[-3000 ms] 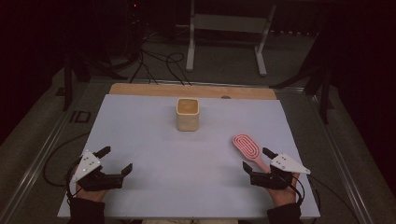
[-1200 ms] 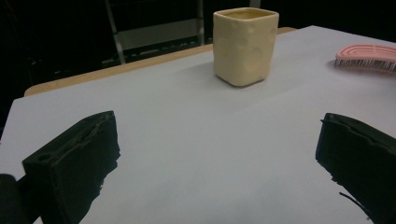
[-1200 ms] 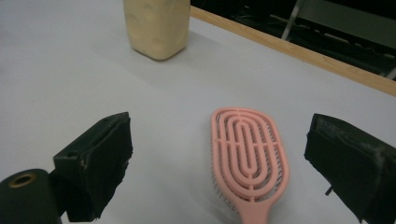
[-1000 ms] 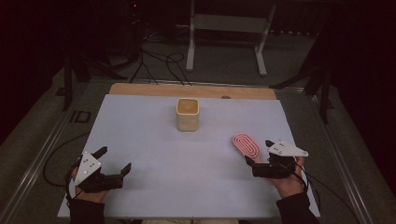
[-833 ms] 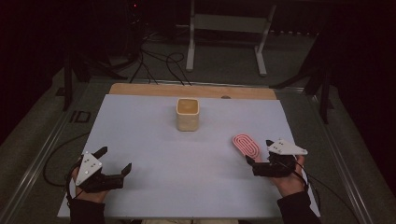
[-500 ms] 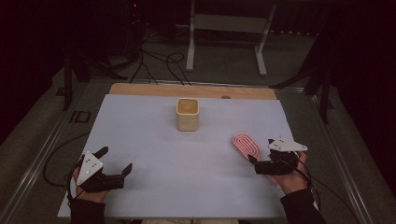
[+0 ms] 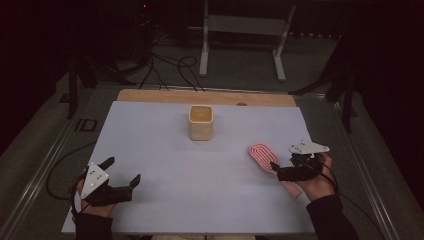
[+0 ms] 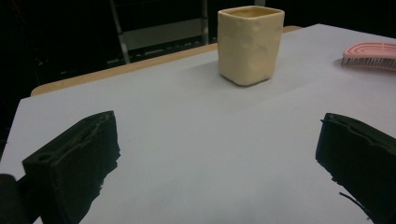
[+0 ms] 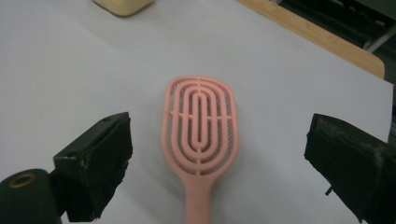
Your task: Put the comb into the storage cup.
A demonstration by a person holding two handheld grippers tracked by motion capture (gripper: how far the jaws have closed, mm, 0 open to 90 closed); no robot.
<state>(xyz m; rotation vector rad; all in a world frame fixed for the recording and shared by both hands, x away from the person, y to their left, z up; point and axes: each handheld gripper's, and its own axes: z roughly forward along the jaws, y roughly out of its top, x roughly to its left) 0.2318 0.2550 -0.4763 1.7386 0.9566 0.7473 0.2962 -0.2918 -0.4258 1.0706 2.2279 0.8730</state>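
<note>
The table [image 7: 165,165] carries a cup [image 7: 201,122] far ahead of the left gripper [image 7: 121,172], whose jaws stand wide apart around nothing. The brush [image 9: 200,126] lies flat between the right gripper [image 9: 217,163]'s jaws, also wide open, neither one touching it.

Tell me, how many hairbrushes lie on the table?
1. The pink hairbrush lies flat at the table's right side, between the open jaws of the right gripper, its handle toward the hand. Nothing seems hidden.
</note>
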